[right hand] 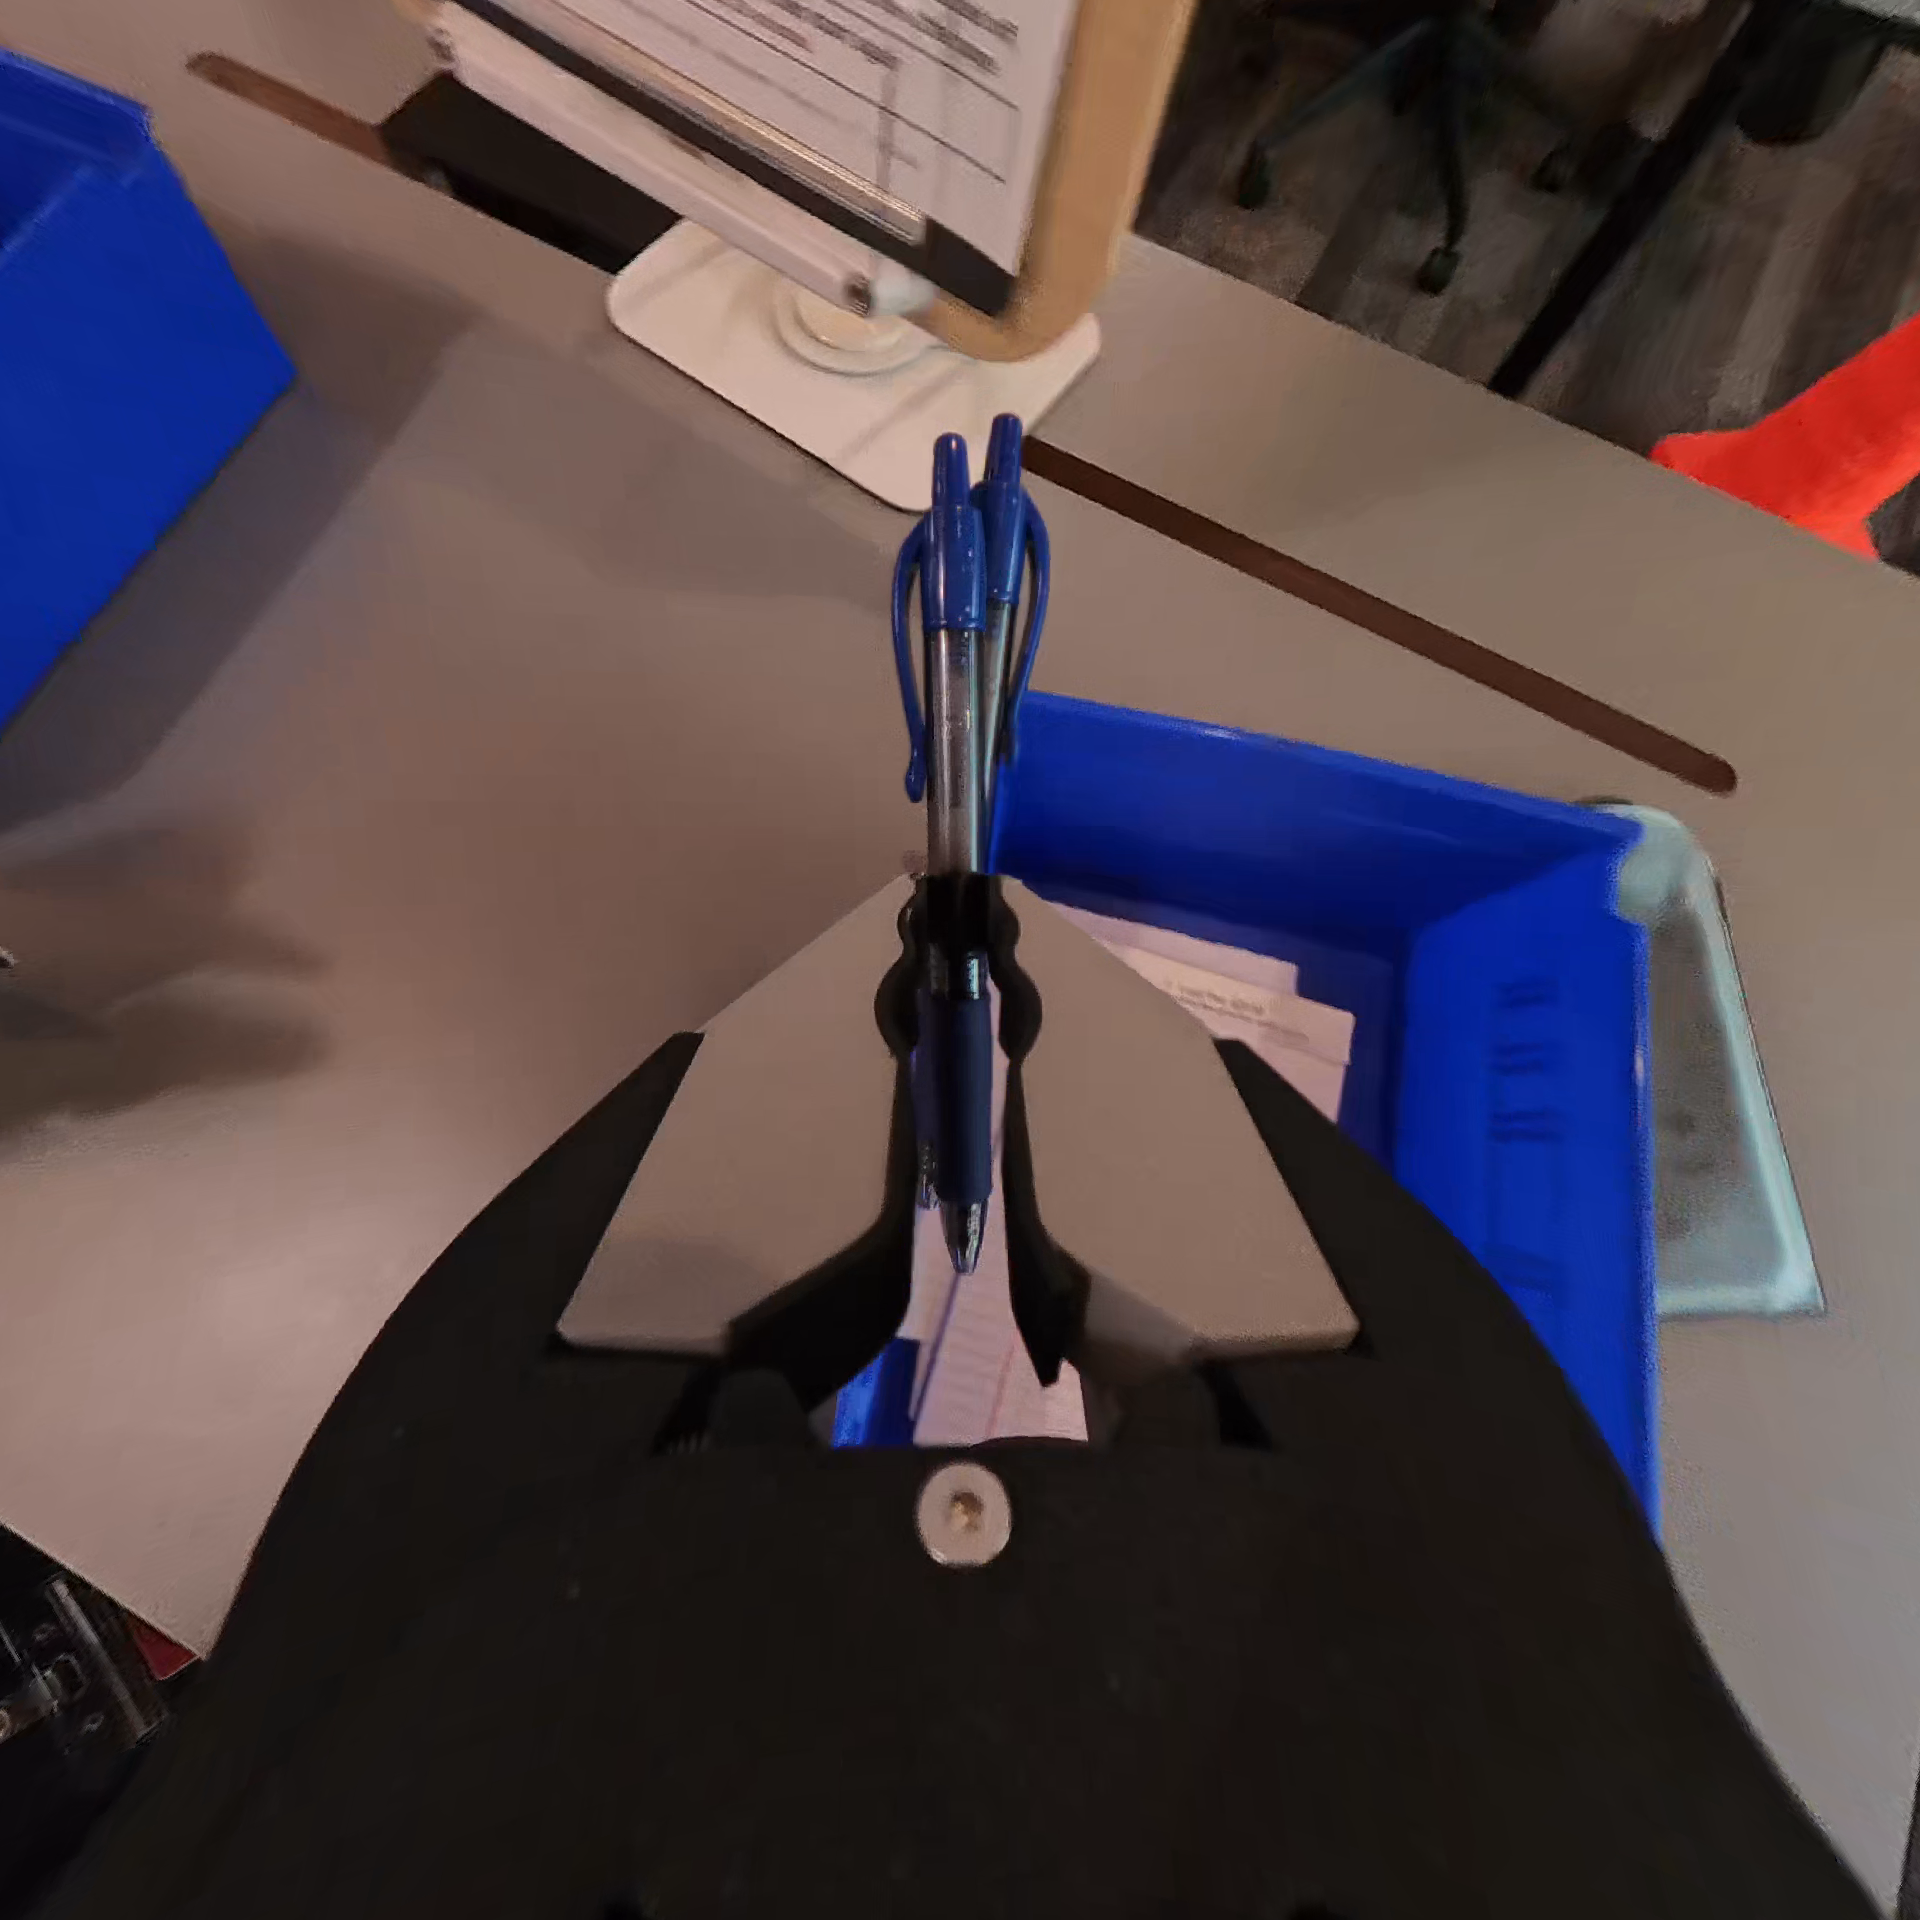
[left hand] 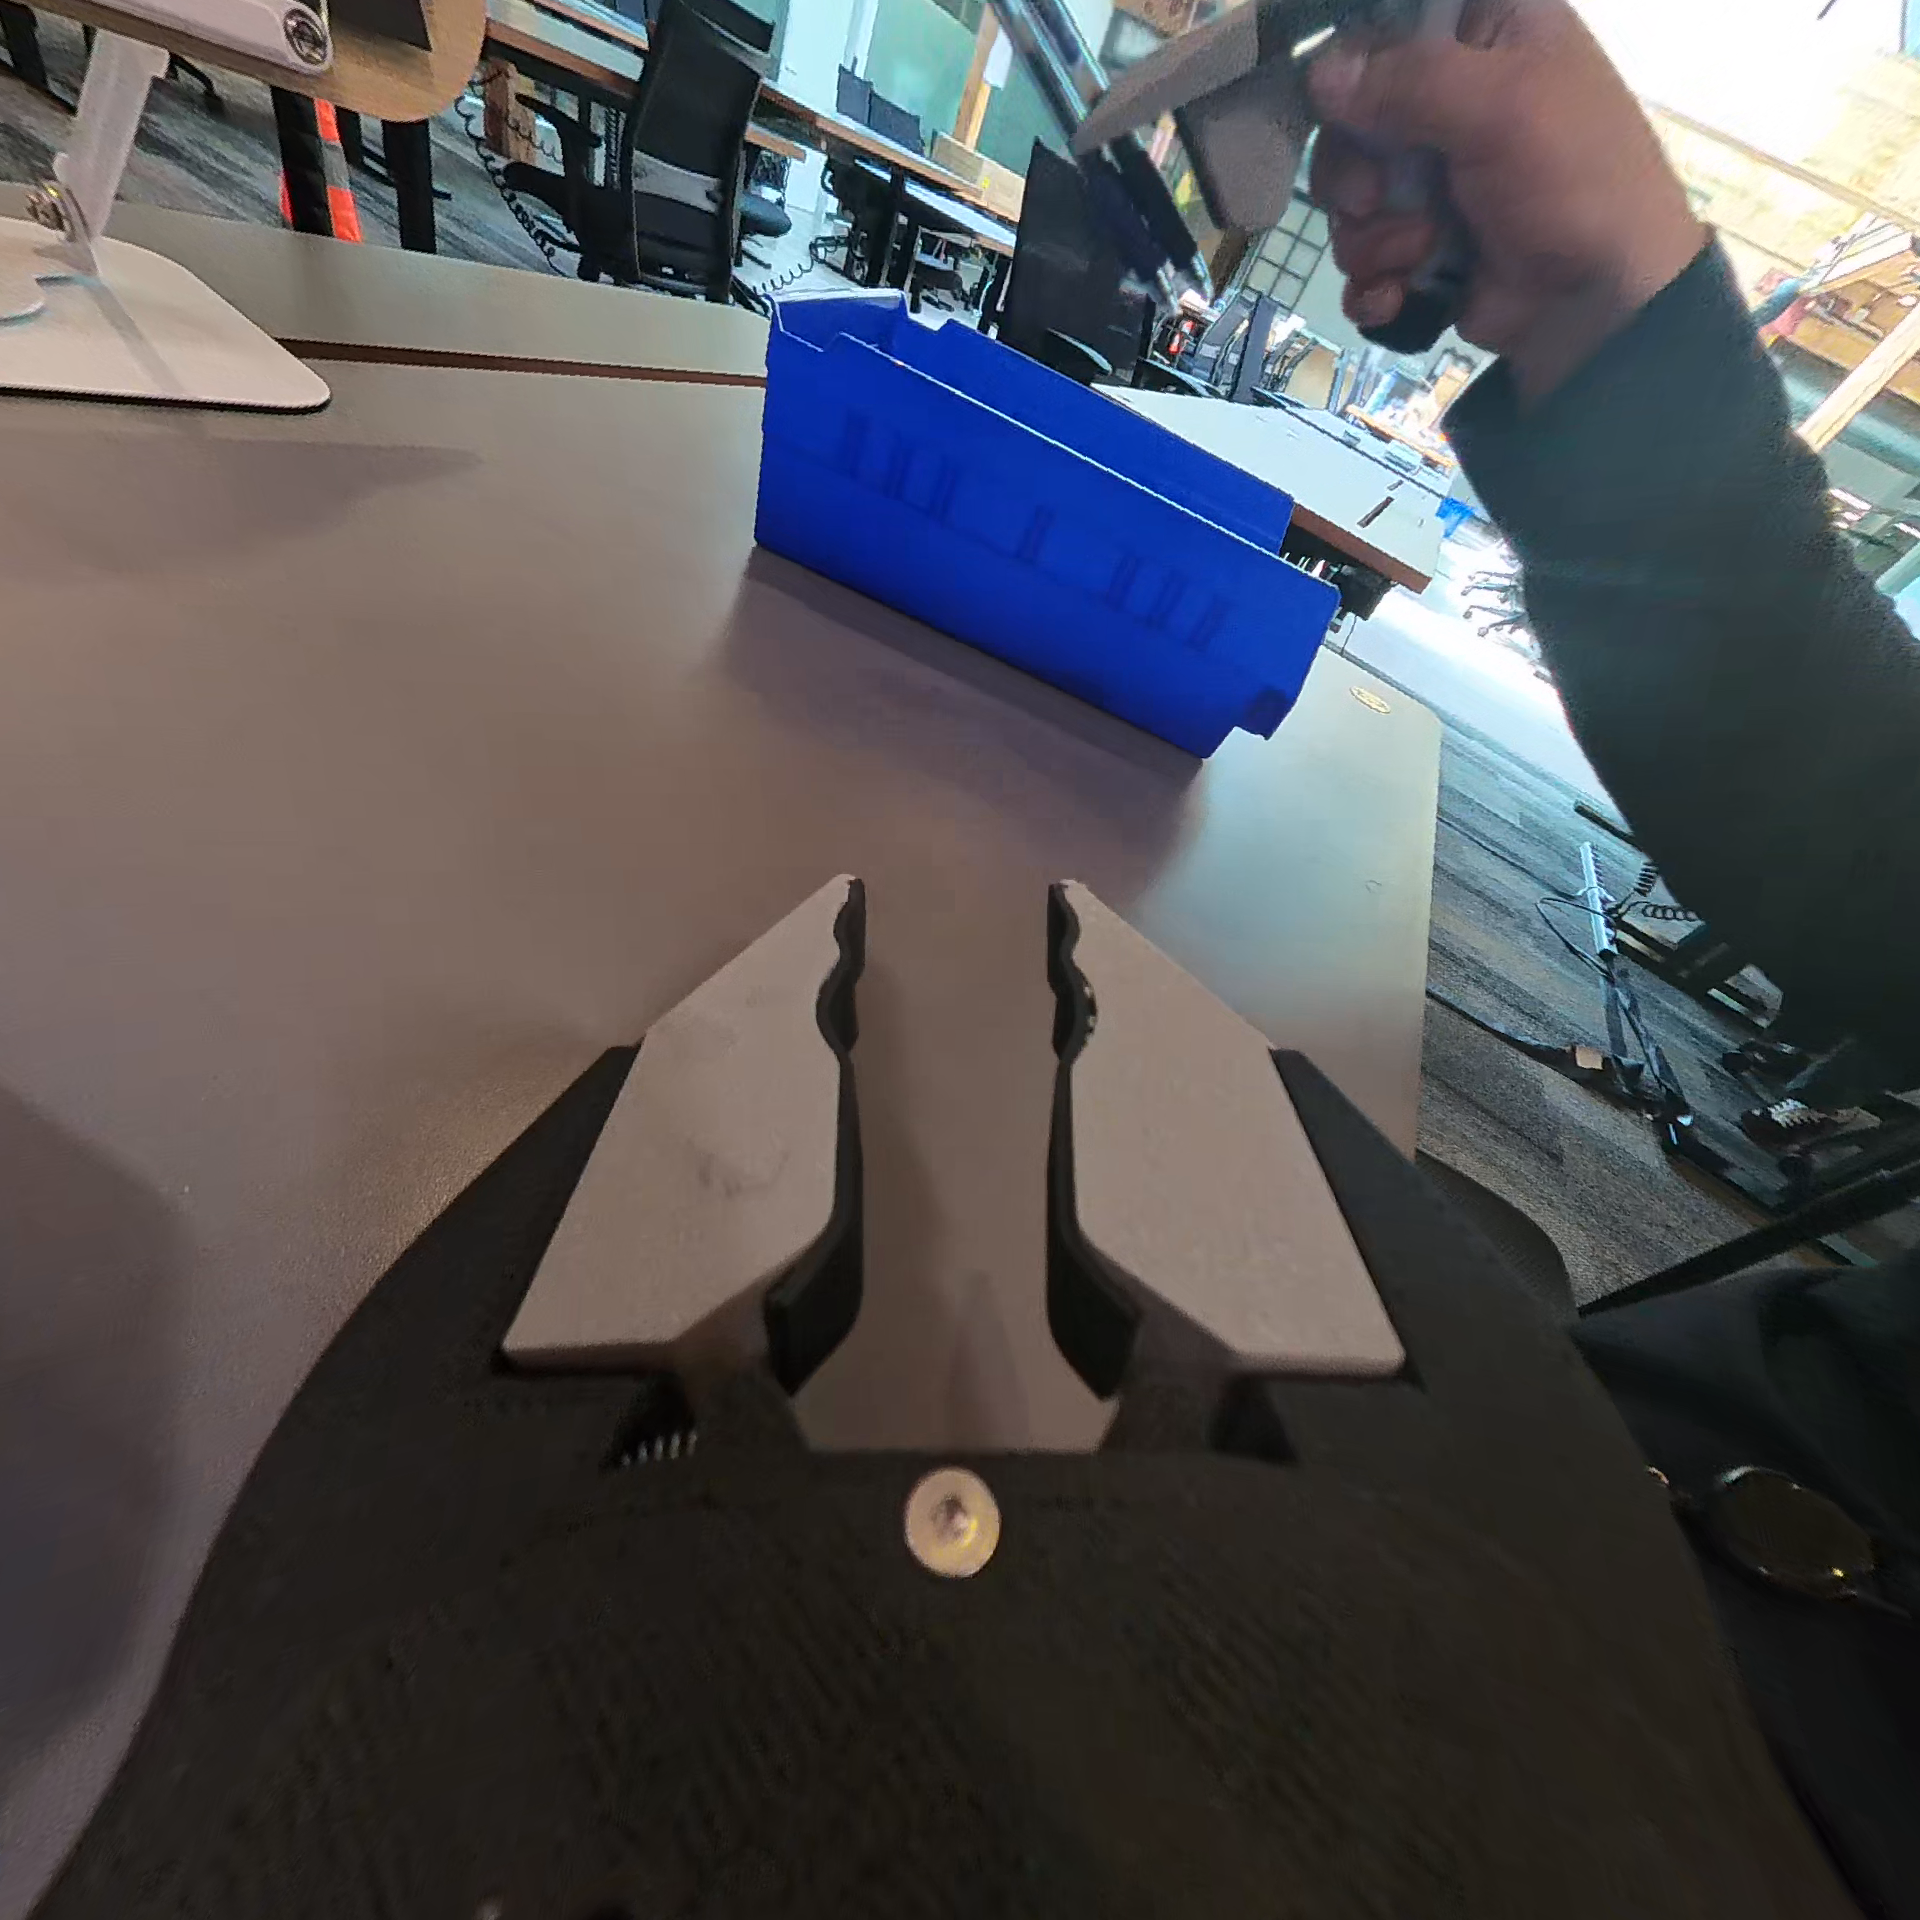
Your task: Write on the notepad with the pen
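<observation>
My right gripper (right hand: 958,883) is shut on two blue pens (right hand: 961,665) held side by side, their clip ends pointing away from me and their tips back between the fingers. It hovers above a blue bin (right hand: 1351,831) with a lined notepad (right hand: 966,1361) and white papers inside. My left gripper (left hand: 956,894) is open and empty, low over the grey table (left hand: 416,727), short of the blue bin (left hand: 1039,540). The right gripper (left hand: 1195,114) shows raised at the top of the left wrist view, held by a hand; the pens are not visible there.
A white monitor stand base (right hand: 862,374) sits on the table behind the bin, also seen in the left wrist view (left hand: 135,332). A second blue bin (right hand: 104,395) is at the left. A metal tray (right hand: 1725,1091) lies beside the bin. The person's dark sleeve (left hand: 1714,644) crosses the right. Spacing between my two grippers at the tips: around 30 cm.
</observation>
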Available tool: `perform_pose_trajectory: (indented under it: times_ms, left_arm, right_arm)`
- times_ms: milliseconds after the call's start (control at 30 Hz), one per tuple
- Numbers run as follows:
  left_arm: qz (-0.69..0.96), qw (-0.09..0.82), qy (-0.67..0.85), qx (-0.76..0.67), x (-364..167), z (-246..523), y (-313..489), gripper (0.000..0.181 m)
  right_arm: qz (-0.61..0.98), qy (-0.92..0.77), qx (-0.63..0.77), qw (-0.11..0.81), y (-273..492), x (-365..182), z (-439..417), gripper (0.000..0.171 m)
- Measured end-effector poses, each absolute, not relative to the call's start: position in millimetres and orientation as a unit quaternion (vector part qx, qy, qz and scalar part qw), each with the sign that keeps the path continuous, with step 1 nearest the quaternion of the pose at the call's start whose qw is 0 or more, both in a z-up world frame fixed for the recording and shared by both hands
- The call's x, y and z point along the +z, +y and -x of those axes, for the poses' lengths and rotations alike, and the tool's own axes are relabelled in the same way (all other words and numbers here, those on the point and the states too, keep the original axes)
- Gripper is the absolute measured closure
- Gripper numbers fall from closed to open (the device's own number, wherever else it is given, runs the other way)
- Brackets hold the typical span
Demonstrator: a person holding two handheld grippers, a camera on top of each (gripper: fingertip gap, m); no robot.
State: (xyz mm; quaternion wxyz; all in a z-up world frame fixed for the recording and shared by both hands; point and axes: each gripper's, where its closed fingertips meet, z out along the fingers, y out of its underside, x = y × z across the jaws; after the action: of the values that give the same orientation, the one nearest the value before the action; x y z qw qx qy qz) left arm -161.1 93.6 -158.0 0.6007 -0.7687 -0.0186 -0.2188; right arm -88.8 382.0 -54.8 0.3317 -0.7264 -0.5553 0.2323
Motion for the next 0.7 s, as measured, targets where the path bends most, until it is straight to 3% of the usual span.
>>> perform_pose_trajectory:
  times_ms: [367,700]
  left_arm:
    - [0.763,0.599,-0.041,-0.238,-158.3,167.1,94.3,0.148]
    - [0.758,0.6,-0.049,-0.252,-157.4,168.6,94.1,0.148]
  right_arm:
    - [0.829,-0.502,0.178,0.17,442.6,-227.8,33.6,0.163]
    - [0.827,-0.485,0.219,0.182,445.5,-215.9,29.4,0.164]
